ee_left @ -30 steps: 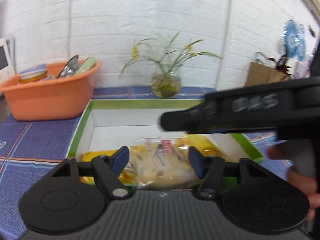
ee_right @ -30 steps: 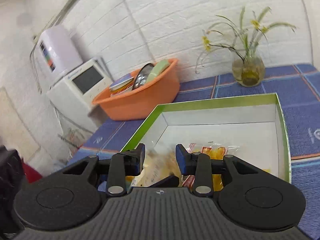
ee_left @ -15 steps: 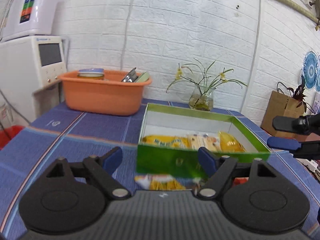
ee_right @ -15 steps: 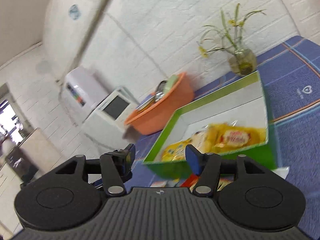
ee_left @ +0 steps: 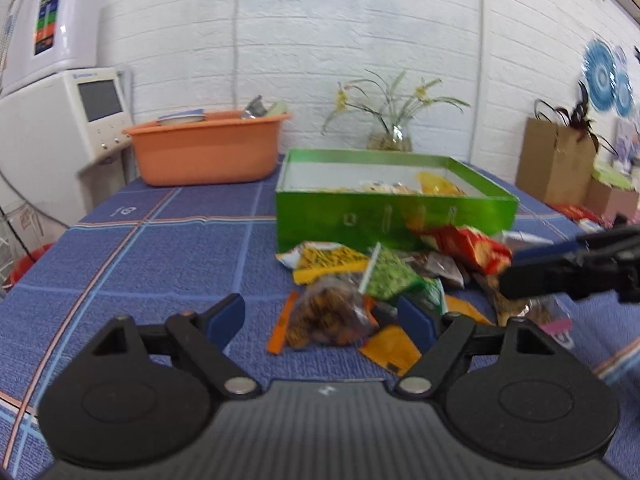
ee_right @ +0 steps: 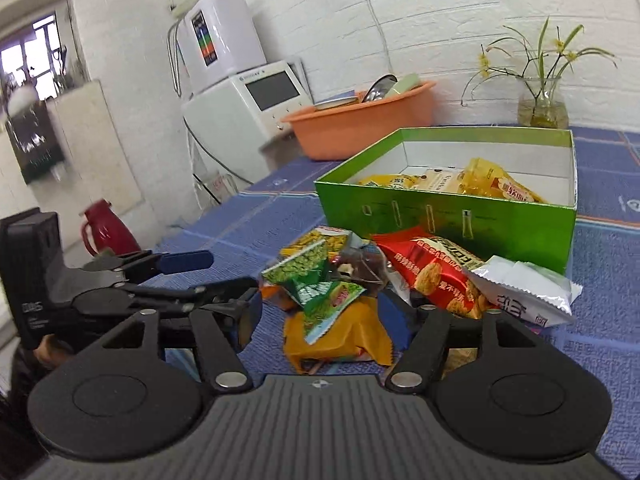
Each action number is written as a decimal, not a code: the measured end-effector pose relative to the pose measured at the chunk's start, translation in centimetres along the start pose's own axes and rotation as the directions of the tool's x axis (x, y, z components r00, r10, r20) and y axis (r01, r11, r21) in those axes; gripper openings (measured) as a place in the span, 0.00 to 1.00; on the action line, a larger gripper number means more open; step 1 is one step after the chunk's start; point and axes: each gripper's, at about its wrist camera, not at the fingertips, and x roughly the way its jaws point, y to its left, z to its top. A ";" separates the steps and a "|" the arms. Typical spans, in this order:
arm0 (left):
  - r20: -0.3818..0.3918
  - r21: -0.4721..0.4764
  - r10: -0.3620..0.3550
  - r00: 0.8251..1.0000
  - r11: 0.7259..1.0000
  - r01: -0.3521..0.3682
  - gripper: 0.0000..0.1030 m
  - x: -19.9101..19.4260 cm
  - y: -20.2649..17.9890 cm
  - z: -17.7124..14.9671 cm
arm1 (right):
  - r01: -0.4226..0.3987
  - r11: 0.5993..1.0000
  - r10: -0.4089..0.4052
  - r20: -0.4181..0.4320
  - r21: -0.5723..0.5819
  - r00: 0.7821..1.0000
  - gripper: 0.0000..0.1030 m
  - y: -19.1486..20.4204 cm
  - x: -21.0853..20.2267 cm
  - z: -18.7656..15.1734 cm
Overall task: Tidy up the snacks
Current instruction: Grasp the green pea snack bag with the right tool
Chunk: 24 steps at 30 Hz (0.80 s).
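Both grippers hang low over a loose heap of snack packets on the blue checked tabletop (ee_left: 192, 240), just in front of the green box (ee_left: 394, 216). The left gripper (ee_left: 320, 318) stands with its jaws apart, having just been opening, and nothing is clamped between them; seen past its blue pads, a clear packet of brown snacks (ee_left: 332, 314) lies on the cloth, with a green pea packet (ee_left: 390, 276) and a yellow packet (ee_left: 328, 260) just behind it. The right gripper (ee_right: 320, 312) has its jaws spread wide, also freshly opened, and holds nothing; an orange packet (ee_right: 340, 336) and a green packet (ee_right: 324, 300) lie in the gap between its fingers, but the pads do not press on them. To the right of these, a red packet (ee_right: 432, 276) leans against the front wall of the box, and a white packet (ee_right: 524, 292) rests on the cloth beside it. Inside the box, several yellow packets (ee_right: 472, 184) already lie along the near side of its white floor. Each gripper shows in the other's view, coming in from the side near the pile. Behind the box stand an orange basin (ee_left: 208, 148) with dishes in it and a glass vase of flowers (ee_left: 390, 140) against the white brick wall.
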 end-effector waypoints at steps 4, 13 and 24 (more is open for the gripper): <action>-0.005 0.029 -0.012 1.000 0.999 0.013 0.78 0.4 -0.6 -0.4 | -0.040 0.999 0.041 -0.021 0.033 0.999 1.00 0.4 0.9 0.2; -0.038 0.013 -0.006 0.999 1.000 0.007 0.78 1.3 0.2 -1.0 | -0.025 0.989 0.012 -0.090 -0.145 0.996 1.00 3.4 5.2 1.2; -0.070 0.011 -0.016 0.997 1.000 0.017 0.78 1.9 0.5 -1.4 | 0.009 0.977 -0.032 -0.104 -0.213 0.994 0.77 3.1 6.6 0.3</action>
